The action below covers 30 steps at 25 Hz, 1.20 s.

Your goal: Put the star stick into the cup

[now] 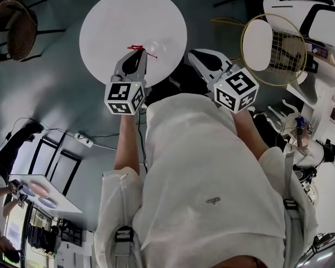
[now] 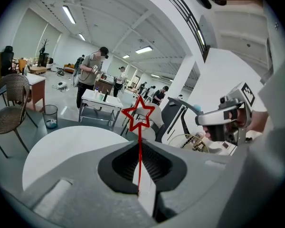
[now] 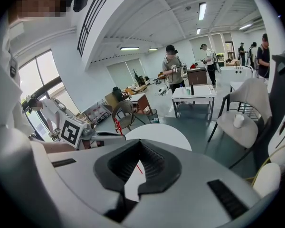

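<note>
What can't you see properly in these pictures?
The cup: the head view shows only a faint clear shape on the table, too faint to be sure. Neither gripper view shows it.
The star stick, lower end: in the left gripper view it is hidden inside the left gripper.

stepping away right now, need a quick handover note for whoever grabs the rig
Left claw: shut on the star stick, star end poking out past the tips, held over the near edge of the round white table.
Right claw: tips together, nothing in it, held beside the table's edge.
Cup: looks like a clear one on the table just right of the star; faint, so confirm by eye.
Done: stick picked up.
Left: lower the stick into the cup and release.
</note>
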Tool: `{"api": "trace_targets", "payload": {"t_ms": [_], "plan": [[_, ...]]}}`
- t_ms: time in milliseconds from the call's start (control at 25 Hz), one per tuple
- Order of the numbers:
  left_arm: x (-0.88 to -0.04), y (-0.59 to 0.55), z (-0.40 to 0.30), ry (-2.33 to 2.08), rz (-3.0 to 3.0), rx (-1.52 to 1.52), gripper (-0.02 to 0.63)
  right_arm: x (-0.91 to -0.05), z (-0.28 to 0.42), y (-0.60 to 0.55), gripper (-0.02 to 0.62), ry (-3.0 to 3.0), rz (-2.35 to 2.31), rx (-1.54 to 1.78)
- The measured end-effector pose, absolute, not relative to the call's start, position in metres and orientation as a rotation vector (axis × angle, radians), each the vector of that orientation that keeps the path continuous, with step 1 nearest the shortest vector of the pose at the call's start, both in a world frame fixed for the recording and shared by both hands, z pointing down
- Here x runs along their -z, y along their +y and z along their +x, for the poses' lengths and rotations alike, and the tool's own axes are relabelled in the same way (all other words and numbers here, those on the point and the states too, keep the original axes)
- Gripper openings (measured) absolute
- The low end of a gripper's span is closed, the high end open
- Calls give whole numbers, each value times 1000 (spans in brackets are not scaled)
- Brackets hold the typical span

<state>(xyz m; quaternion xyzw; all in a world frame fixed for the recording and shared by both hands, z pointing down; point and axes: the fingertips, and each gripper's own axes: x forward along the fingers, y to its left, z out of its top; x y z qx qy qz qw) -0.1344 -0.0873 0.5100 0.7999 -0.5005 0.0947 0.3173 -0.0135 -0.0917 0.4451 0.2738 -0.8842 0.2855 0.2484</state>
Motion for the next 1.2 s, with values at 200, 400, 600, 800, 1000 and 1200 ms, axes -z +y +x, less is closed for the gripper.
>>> {"api": "trace_targets", "payload": {"t_ms": [200, 400, 600, 800, 1000, 1200], "plan": [[-521, -91, -132, -1313, 2100, -270, 23, -449, -10, -93, 8, -2399, 758, -784], [-533, -92, -129, -1322, 2093, -293, 23, -451, -6, -92, 8, -2387, 764, -798], [-551, -91, -130, -1316, 2100, -310, 25, -460, -7, -89, 8, -2371, 766, -808], [-564, -88, -132, -1325, 2084, -325, 25, -464, -4, -88, 8, -2360, 774, -821], [-571, -84, -132, -1326, 2079, -360, 25, -465, -1, -86, 8, -2354, 779, -827], [-578, -82, -131, -1317, 2074, -379, 25, -465, 0, -85, 9, -2355, 779, -827]]}}
